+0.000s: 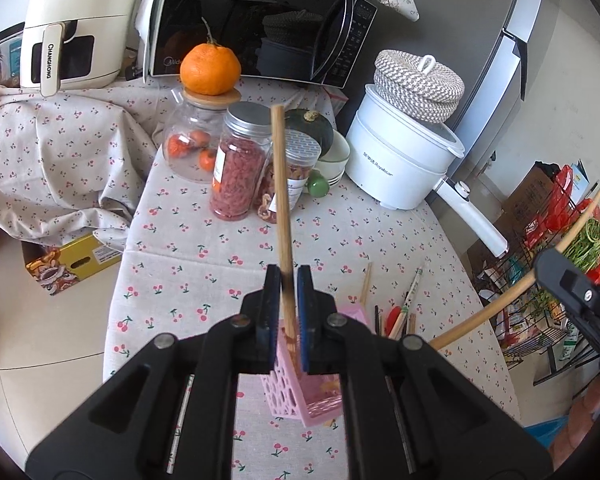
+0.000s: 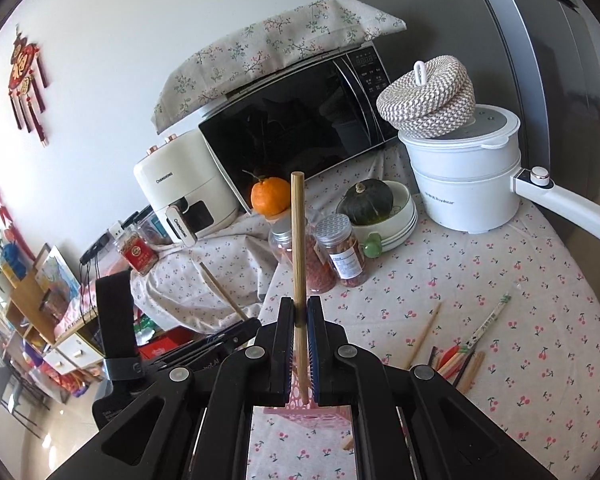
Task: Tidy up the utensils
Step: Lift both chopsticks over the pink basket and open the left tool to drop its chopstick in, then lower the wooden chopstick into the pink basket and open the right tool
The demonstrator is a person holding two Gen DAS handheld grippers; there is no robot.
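Observation:
My left gripper (image 1: 289,276) is shut on a wooden chopstick (image 1: 282,184) that stands nearly upright, its lower end over the open top of a pink perforated holder (image 1: 296,400). My right gripper (image 2: 300,306) is shut on a second wooden chopstick (image 2: 298,240), also upright, with the pink holder (image 2: 300,406) just beneath its jaws. Each gripper shows in the other's view: the right gripper (image 1: 548,264) at the right edge, the left gripper (image 2: 248,324) at the lower left. Several loose chopsticks (image 2: 460,356) and a red utensil lie on the cherry-print tablecloth (image 1: 204,280), right of the holder.
Behind the holder stand glass jars (image 1: 240,168), one topped with an orange (image 1: 210,68), a dark squash in stacked bowls (image 2: 366,202), a white electric pot (image 1: 400,156) with a woven lid, a microwave (image 1: 260,20) and an air fryer (image 1: 68,24). A wire rack (image 1: 540,300) stands beyond the table's right edge.

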